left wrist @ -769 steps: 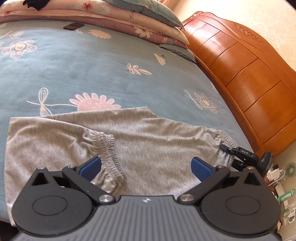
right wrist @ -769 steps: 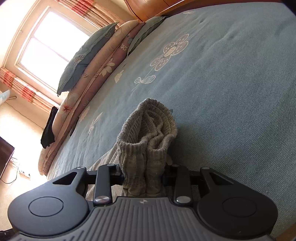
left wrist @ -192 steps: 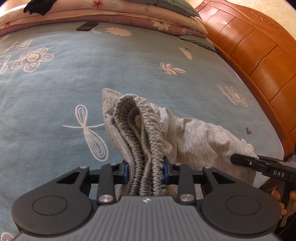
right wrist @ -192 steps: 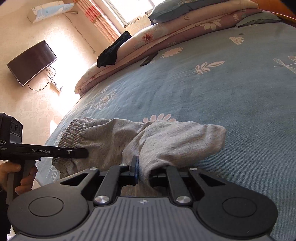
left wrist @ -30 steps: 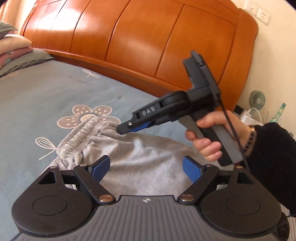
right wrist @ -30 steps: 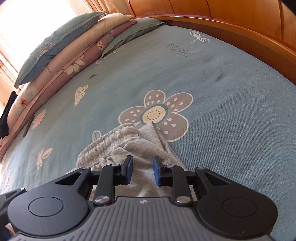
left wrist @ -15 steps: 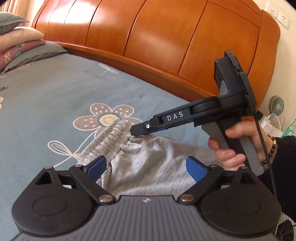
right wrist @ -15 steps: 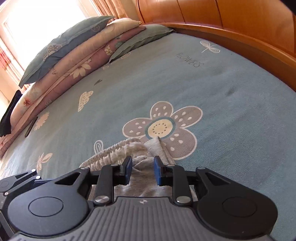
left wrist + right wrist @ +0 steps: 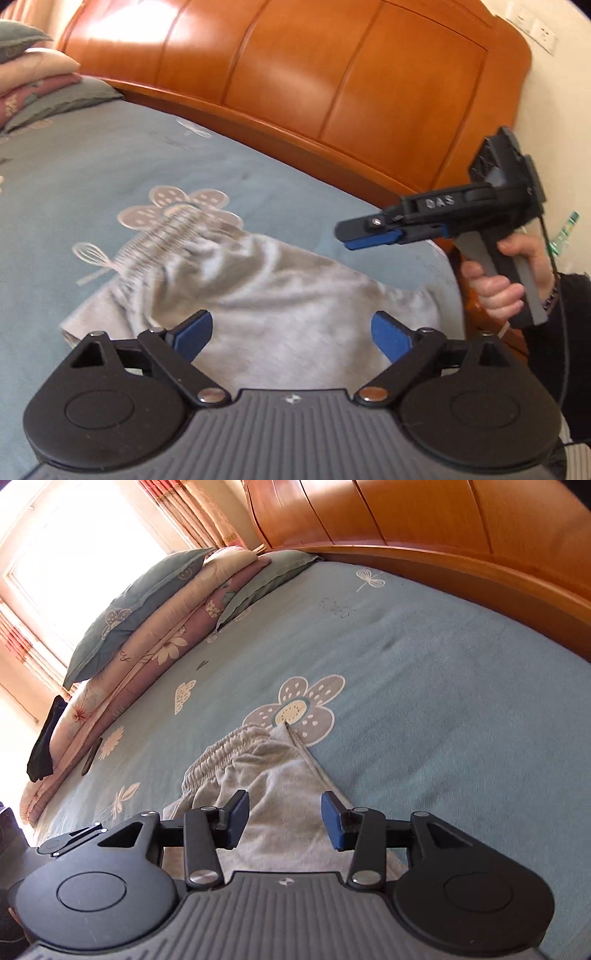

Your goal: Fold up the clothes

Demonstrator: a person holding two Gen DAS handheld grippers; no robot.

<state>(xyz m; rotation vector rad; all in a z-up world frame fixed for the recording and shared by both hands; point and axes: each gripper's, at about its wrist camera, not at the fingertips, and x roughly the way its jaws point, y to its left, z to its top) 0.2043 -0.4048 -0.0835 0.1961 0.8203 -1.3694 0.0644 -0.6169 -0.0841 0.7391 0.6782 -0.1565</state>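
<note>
Grey trousers [image 9: 280,295] lie folded on the bed [image 9: 92,166], waistband on the flower print. Left hand-held gripper [image 9: 291,332] spread, hovering over them. Right hand-held gripper [image 9: 284,818] spread, above, holding nothing.

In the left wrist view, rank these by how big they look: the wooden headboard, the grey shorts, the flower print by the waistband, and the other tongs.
Largest to smallest as they look in that view:
1. Wooden headboard
2. Grey shorts
3. Other tongs (right), though they are nearer the camera than the print, so this is unsure
4. Flower print, partly covered by the waistband
</note>
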